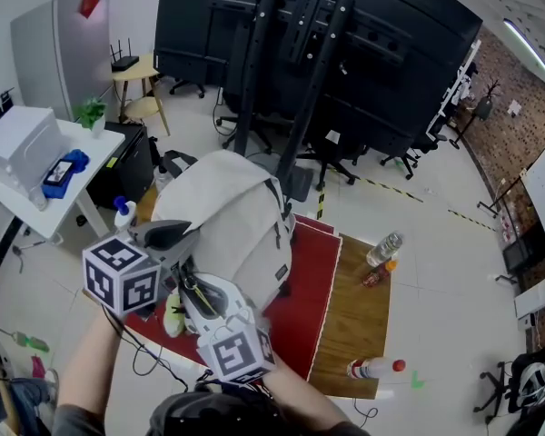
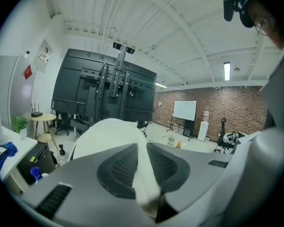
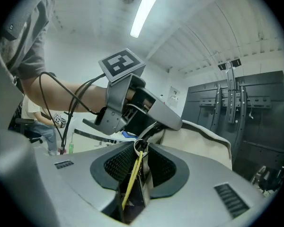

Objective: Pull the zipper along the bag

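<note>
The left gripper (image 2: 143, 148) pinches a fold of the white backpack (image 2: 109, 132); the right gripper (image 3: 143, 152) clamps its yellow-tabbed zipper pull (image 3: 133, 174).

Left claw (image 2: 143, 168) and right claw (image 3: 140, 169) both gripping.

A pale grey fabric bag (image 1: 232, 212) is stood upright on a red mat (image 1: 300, 307), and its rounded top is seen from above. A dark zipper (image 1: 278, 209) is run down its right edge, and a small dark label (image 1: 281, 272) is sewn low on that side. A fold of the bag's pale cloth is pinched between the pads of the left gripper (image 2: 143, 155). The zipper pull (image 3: 140, 148), a metal ring with a yellow cord and a grey strap, is clamped between the jaws of the right gripper (image 3: 142, 164).
</note>
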A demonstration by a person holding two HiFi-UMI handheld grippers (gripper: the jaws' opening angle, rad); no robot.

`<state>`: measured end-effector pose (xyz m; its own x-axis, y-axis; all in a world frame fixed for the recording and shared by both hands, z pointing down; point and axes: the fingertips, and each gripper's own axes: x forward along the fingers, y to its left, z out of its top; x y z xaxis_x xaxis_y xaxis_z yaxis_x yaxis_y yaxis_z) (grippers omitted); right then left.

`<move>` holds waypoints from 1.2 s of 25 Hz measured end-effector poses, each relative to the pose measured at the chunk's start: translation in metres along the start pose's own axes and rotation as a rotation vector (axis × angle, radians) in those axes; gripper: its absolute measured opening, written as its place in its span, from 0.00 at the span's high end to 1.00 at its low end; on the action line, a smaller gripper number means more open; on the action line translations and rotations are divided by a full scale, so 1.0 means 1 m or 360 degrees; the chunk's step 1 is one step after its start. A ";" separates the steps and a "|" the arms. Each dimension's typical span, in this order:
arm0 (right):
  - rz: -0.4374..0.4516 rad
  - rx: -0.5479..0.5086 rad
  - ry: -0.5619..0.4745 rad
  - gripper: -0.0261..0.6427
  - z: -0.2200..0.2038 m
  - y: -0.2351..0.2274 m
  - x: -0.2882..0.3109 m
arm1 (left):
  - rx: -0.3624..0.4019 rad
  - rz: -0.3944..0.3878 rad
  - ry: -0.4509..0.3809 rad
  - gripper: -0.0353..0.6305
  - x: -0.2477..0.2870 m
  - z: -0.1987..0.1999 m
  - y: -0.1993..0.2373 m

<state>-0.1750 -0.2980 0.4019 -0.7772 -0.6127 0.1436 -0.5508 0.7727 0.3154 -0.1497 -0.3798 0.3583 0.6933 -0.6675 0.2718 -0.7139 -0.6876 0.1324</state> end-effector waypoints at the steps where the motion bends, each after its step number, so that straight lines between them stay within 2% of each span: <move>1: 0.0004 -0.0001 0.0006 0.79 -0.001 0.003 -0.001 | -0.0011 0.0005 -0.0018 0.84 -0.001 0.002 0.001; 9: 0.0024 0.0031 0.0017 0.79 -0.033 0.023 -0.013 | -0.0058 -0.0017 -0.0063 0.84 -0.001 0.005 0.004; 15: -0.0030 0.0075 0.0054 0.79 -0.055 0.030 -0.024 | -0.0088 -0.0003 -0.0113 0.84 -0.002 0.008 0.005; 21: -0.0075 0.0235 0.0168 0.79 -0.104 0.043 -0.046 | -0.0109 0.0024 -0.0156 0.84 -0.004 0.006 0.007; 24: -0.0085 0.0269 0.0140 0.79 -0.127 0.048 -0.058 | -0.0123 0.0013 -0.0152 0.84 -0.003 0.004 0.006; 30: -0.0104 0.0258 0.0115 0.79 -0.129 0.049 -0.060 | -0.0102 0.0018 -0.0151 0.84 -0.002 0.004 0.002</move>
<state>-0.1154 -0.2448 0.5297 -0.7174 -0.6683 0.1969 -0.6458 0.7439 0.1718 -0.1519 -0.3807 0.3544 0.6893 -0.7011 0.1827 -0.7244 -0.6624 0.1911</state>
